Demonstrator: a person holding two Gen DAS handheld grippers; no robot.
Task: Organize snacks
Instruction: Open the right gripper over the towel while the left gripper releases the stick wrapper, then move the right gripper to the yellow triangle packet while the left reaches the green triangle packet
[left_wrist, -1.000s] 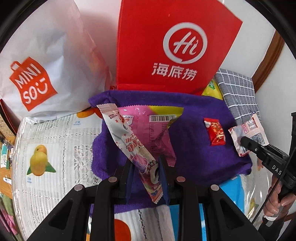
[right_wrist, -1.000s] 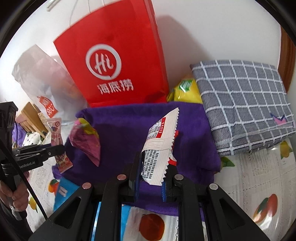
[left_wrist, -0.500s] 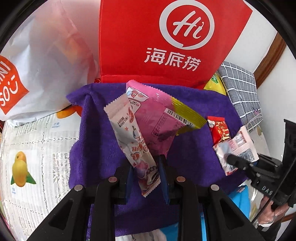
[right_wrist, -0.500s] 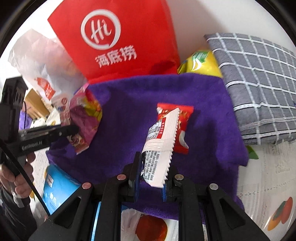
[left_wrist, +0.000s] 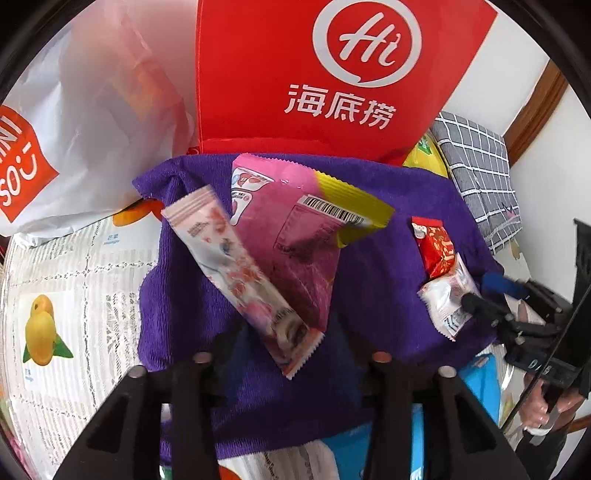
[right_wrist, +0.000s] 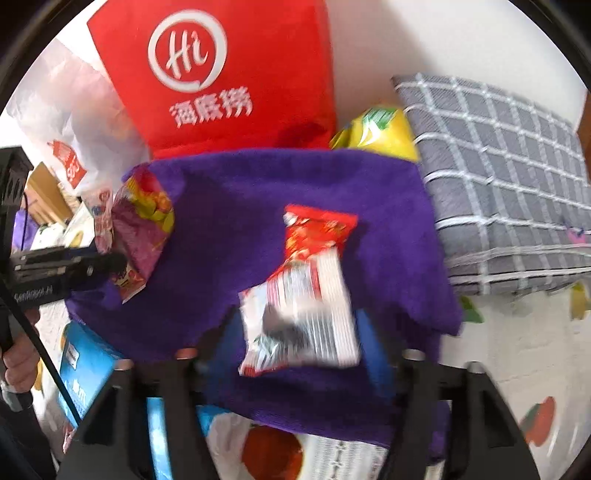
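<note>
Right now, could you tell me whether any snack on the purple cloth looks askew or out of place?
Yes. The white packet lies partly over the red packet, and the long pink-white stick packet lies diagonally across the pink-and-yellow bag. Both pairs overlap rather than lying apart on the purple cloth.

The white packet (right_wrist: 299, 314) is too blurry to read. The red bag (left_wrist: 332, 74) runs past the top edge. The yellow bag (left_wrist: 424, 162) hides behind the purple cloth (left_wrist: 369, 258).

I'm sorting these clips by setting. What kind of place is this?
Probably a home table: a fruit-print tablecloth, shopping bags against the wall, a folded checked cloth, and snack packets on a purple towel.
</note>
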